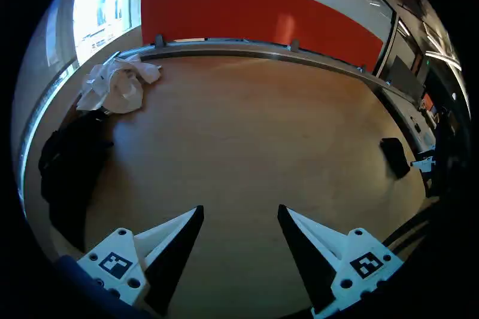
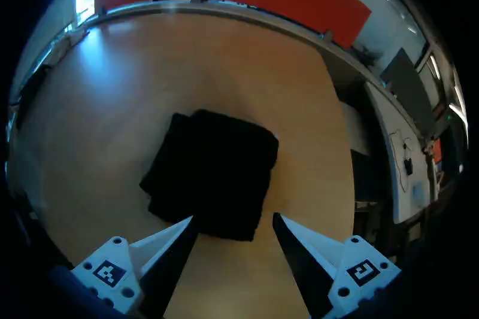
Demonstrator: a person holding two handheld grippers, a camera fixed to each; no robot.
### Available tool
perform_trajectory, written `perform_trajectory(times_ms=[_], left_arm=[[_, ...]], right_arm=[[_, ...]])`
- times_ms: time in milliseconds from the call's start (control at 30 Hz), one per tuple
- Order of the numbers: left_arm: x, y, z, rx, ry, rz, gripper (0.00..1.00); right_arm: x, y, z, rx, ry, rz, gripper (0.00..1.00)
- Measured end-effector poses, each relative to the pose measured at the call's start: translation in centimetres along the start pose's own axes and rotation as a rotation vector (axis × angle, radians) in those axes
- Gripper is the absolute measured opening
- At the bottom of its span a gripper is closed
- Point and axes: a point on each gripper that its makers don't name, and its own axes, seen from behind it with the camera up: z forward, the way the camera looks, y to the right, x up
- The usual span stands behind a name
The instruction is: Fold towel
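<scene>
The right gripper [image 2: 233,216] has its 2 jaws spread, gripping nothing. A black folded towel [image 2: 212,178] lies flat on the wooden table [image 2: 120,79] just ahead of the fingertips, at the centre of the right gripper view, its near edge reaching down between the tips at 6 o'clock.

The left gripper [image 1: 240,207] also has its 2 jaws spread wide over bare wood. In its view a crumpled white cloth [image 1: 117,85] sits at 10 o'clock, a dark bundle [image 1: 72,163] at 9 o'clock, a small black object [image 1: 395,156] at 3 o'clock, and a red panel [image 1: 257,17] at 12 o'clock behind the table's far edge.
</scene>
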Motion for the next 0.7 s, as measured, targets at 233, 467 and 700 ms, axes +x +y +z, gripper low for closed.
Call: perform_trajectory(times_ms=[233,467,700], left_arm=[[0.7,-0.1,-0.2,0.003,0.019,-0.004,0.92],[1.5,0.2,-0.2,0.004,0.043,-0.003,0.92],[2.5,0.3,-0.3,0.010,0.080,-0.005,0.91]], right_arm=[[5.6,-1.4,-2.4,0.000,0.209,0.108,0.93],[11.0,-2.4,-5.4,-0.006,0.423,0.189,0.93],[14.9,-3.7,-7.9,0.001,0.589,0.217,0.93]])
